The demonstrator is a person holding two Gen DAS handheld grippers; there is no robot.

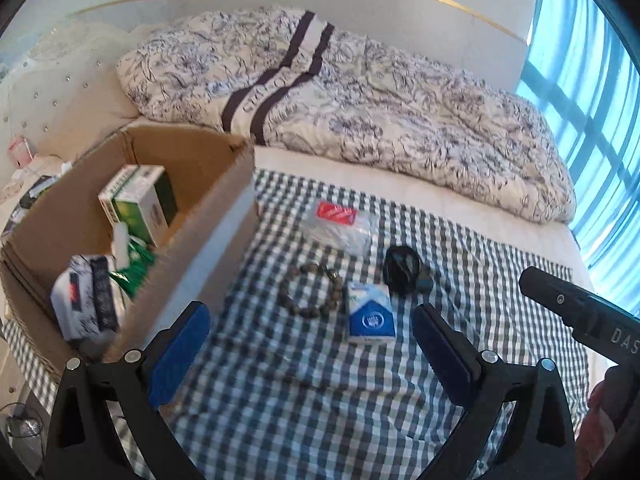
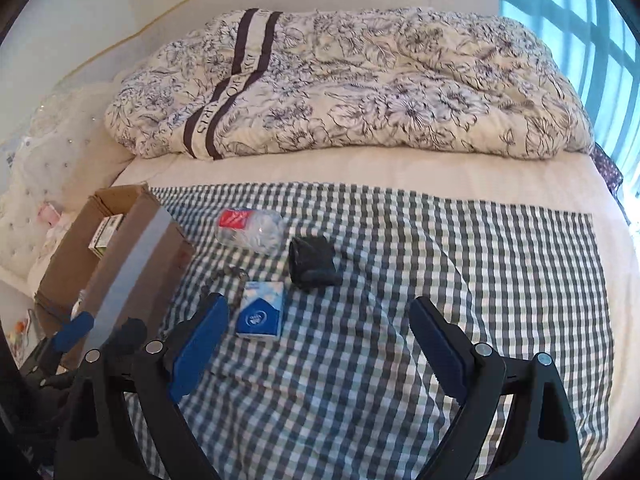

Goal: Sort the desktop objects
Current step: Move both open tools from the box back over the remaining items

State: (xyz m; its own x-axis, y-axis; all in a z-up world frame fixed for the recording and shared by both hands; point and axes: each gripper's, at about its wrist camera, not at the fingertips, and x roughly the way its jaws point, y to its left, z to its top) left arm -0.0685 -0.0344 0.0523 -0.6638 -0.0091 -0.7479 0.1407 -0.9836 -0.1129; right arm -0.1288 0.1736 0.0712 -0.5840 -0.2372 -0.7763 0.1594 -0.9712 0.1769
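1. The left gripper (image 1: 312,340) is held released and empty at lower centre, its jaws framing the tissue pack (image 1: 370,314).
2. The right gripper (image 2: 316,340) is likewise kept wide apart, empty.
3. The bead bracelet (image 1: 310,290), plastic bag (image 1: 340,228) and black cable (image 1: 402,272) are left mid-frame on the checked cloth (image 1: 300,400), apparently unsorted.
4. The cardboard box (image 1: 224,216), at left, is already stocked.
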